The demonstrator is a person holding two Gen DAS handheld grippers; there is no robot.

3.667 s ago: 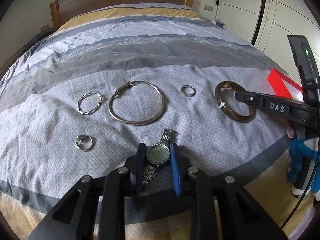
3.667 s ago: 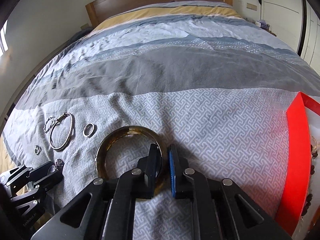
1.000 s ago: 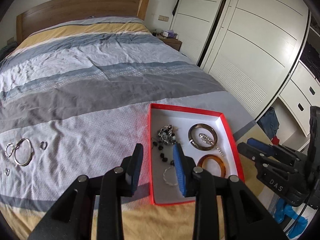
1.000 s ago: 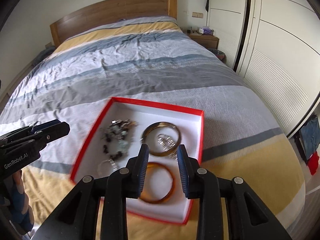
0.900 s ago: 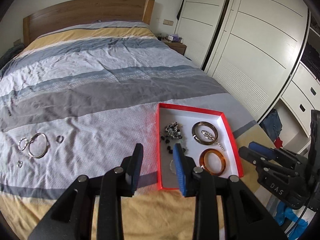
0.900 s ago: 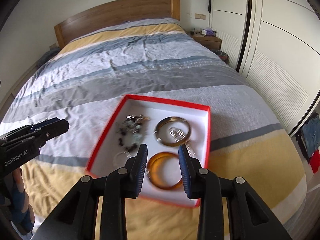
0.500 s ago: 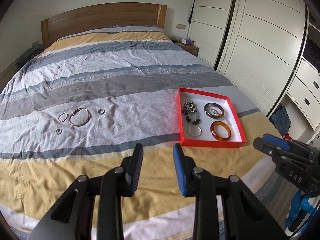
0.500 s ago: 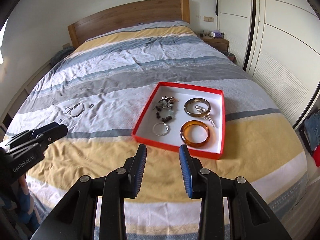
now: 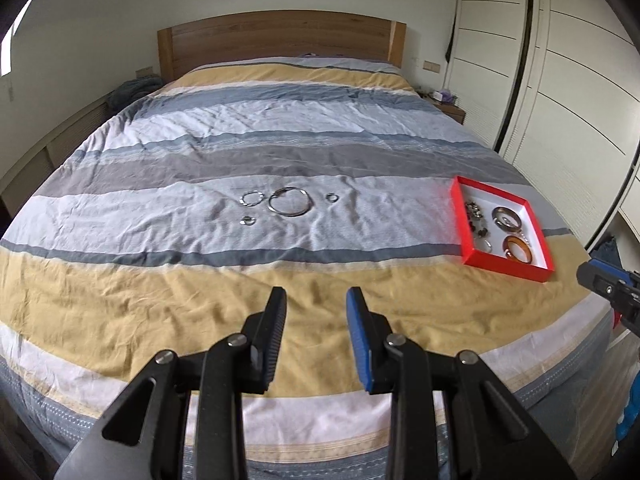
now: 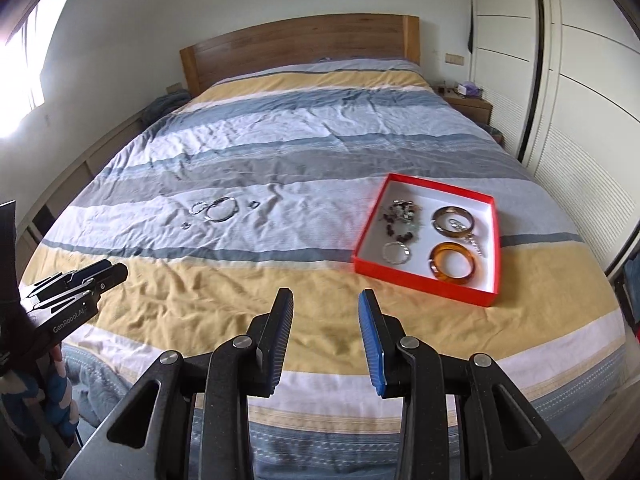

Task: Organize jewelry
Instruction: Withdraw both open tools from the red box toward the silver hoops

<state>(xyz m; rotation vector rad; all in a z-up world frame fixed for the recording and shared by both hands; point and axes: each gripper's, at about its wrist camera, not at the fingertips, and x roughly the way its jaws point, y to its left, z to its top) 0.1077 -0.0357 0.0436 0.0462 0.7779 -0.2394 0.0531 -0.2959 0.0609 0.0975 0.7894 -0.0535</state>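
Right gripper [image 9: 612,292] cut off by right edge of left wrist view; only one blue-tipped finger showing, jaw state not readable there. Left gripper [image 10: 76,280] partly cropped at left edge of right wrist view. Dark beaded cluster [image 10: 402,220] in red box [image 10: 424,280] too tangled to separate into pieces. Two small rings [image 9: 248,221] on bedspread [image 9: 200,300] too small to tell type. Lower bodies of both grippers cut by bottom edges.
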